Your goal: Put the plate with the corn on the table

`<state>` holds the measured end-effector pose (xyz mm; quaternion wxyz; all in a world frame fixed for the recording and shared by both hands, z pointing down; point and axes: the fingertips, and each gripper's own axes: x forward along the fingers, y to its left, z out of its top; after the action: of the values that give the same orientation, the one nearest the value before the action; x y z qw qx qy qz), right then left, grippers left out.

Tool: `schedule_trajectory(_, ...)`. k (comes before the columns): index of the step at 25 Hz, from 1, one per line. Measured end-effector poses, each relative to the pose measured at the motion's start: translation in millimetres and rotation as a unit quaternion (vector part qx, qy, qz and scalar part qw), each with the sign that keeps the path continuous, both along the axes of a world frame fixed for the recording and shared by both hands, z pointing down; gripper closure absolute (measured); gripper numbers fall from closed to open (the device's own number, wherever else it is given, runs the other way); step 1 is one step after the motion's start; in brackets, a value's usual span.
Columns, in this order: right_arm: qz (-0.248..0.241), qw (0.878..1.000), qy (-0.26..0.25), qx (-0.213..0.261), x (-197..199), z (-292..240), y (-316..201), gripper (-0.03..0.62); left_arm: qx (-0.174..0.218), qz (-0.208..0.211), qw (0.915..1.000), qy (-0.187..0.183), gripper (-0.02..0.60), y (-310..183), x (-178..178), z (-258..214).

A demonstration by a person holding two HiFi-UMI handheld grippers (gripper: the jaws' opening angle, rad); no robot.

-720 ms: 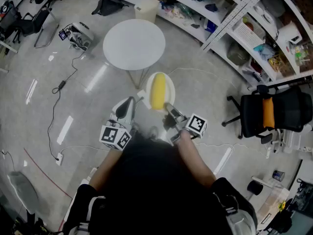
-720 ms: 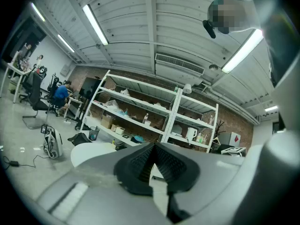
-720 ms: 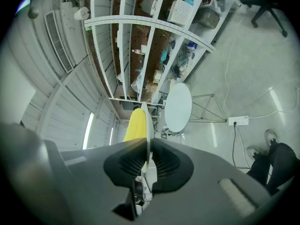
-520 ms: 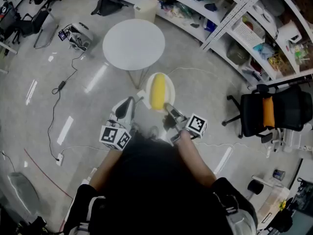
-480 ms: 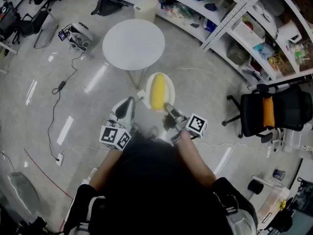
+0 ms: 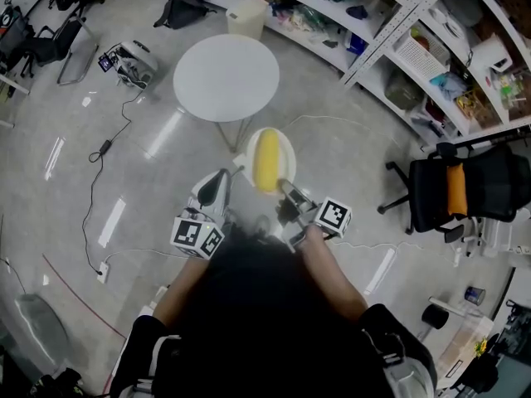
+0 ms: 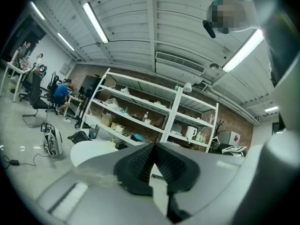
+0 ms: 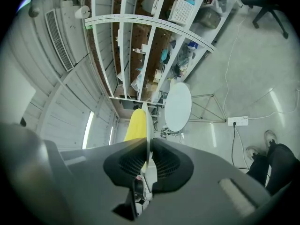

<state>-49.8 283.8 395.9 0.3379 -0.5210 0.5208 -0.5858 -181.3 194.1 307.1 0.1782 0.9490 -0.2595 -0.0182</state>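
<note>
A white plate [image 6: 284, 150] carries a yellow corn cob [image 6: 266, 161] and hangs in the air in front of me. My right gripper [image 6: 288, 188] is shut on the plate's near rim; in the right gripper view the plate [image 8: 149, 121] shows edge-on between the pads, with the corn cob [image 8: 136, 125] on its left side. The round white table [image 6: 226, 76] stands on the floor just beyond the plate and also shows as the round white table [image 8: 178, 107] ahead of the right jaws. My left gripper [image 6: 222, 176] is shut with nothing in it, left of the plate.
Metal shelving [image 6: 390, 31] packed with boxes and goods runs along the back right. A black office chair [image 6: 465, 191] with an orange cushion stands at the right. Bags [image 6: 131, 60] and cables [image 6: 99, 152] lie on the floor at the left. A bin [image 6: 248, 15] stands behind the table.
The plate with the corn has shifted slightly forward, toward the table, along with both grippers. The grip is unchanged.
</note>
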Motion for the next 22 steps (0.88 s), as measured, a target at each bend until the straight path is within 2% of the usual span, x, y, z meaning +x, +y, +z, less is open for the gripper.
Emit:
schedule_trajectory(12,-0.006,1.0,-0.002,-0.002,8.0,0.8,4.9,0.554,-0.003,-0.016,0.9999,-0.001,0.578,5.6,3.5,2.6)
schedule_trajectory(22,-0.019,1.0,-0.009,0.005,25.4,-3.7,4.8,0.554,0.003,-0.027,0.9996,-0.007,0.58,15.1,22.9,-2.5)
